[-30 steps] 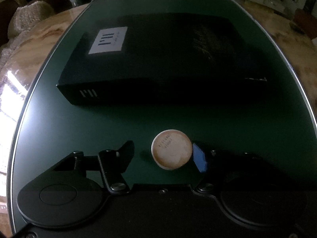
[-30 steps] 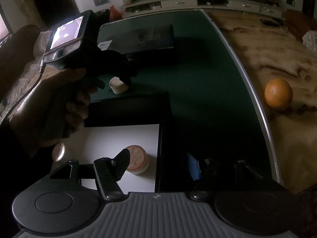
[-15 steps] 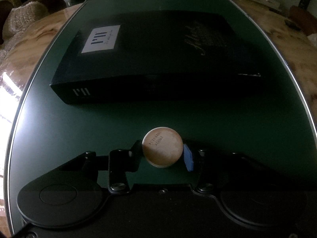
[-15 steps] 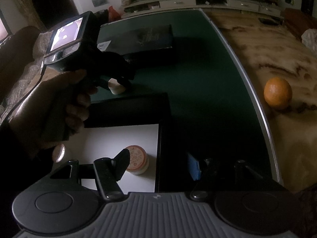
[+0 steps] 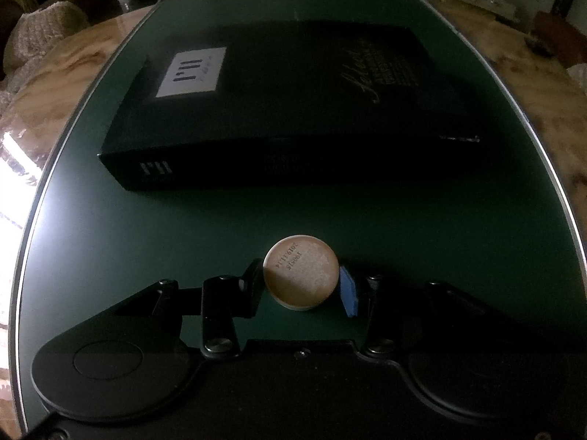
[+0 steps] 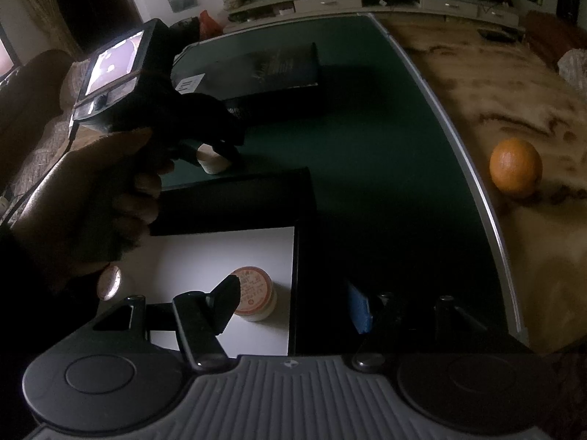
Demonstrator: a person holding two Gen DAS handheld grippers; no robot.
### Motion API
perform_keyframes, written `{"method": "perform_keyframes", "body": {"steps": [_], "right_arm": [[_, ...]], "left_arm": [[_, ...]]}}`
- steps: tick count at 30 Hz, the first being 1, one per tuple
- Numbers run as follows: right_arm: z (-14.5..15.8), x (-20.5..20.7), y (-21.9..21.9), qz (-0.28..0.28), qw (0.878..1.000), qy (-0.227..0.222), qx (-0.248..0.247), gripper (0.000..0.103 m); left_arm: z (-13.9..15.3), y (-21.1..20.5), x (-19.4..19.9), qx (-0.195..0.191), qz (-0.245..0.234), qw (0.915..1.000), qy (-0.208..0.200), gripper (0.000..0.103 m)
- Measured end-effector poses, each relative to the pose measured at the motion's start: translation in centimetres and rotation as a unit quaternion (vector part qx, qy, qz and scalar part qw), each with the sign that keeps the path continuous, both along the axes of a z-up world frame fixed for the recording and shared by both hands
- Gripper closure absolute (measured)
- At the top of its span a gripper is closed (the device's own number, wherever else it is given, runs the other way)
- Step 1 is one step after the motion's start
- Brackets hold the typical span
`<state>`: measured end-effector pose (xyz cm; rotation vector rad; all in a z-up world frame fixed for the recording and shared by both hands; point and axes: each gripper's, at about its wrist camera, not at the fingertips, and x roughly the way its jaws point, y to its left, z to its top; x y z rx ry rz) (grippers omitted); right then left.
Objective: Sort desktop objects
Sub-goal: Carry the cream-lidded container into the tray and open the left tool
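Observation:
A small round cream jar (image 5: 301, 272) with a printed date on its face sits between the fingers of my left gripper (image 5: 301, 286), which is shut on it just above the green mat (image 5: 183, 227). It also shows in the right wrist view (image 6: 212, 163) under the left gripper (image 6: 223, 154). My right gripper (image 6: 293, 304) is open over the right edge of a black box with a white floor (image 6: 220, 253). A second round jar with a red label (image 6: 255, 293) lies inside the box.
A large black flat box with a white label (image 5: 286, 110) lies on the mat beyond the jar. An orange (image 6: 515, 167) sits on the marble tabletop to the right of the mat. A small round lid-like item (image 6: 109, 283) lies at the box's left.
The left gripper's fingers closed from open around the cream jar to gripping it. The right gripper has not moved.

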<state>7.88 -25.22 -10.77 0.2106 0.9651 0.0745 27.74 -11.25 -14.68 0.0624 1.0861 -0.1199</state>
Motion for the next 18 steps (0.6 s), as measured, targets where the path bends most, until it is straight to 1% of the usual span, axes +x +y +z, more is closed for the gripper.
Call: {"method": "perform_keyframes", "body": {"steps": [3, 8, 12, 15, 18], "right_arm": [[0.0, 0.0, 0.0, -0.002, 1.000, 0.000, 0.000, 0.038], [-0.1, 0.0, -0.1, -0.008, 1.000, 0.000, 0.002, 0.038], [-0.1, -0.1, -0.2, -0.011, 1.000, 0.001, 0.005, 0.038], [0.0, -0.1, -0.5, -0.016, 1.000, -0.001, 0.007, 0.038], [0.1, -0.2, -0.6, -0.020, 1.000, -0.003, 0.007, 0.038]], "left_arm": [[1.2, 0.2, -0.5, -0.005, 0.000, 1.0000, -0.003, 0.062], [5.4, 1.4, -2.7, -0.011, -0.005, 0.9997, -0.020, 0.062], [8.2, 2.5, -5.7, 0.002, -0.006, 0.9995, -0.030, 0.062], [8.9, 3.1, -8.2, 0.003, -0.011, 0.9997, -0.020, 0.062], [8.4, 3.4, -10.7, -0.007, -0.020, 0.9998, -0.002, 0.062]]}}
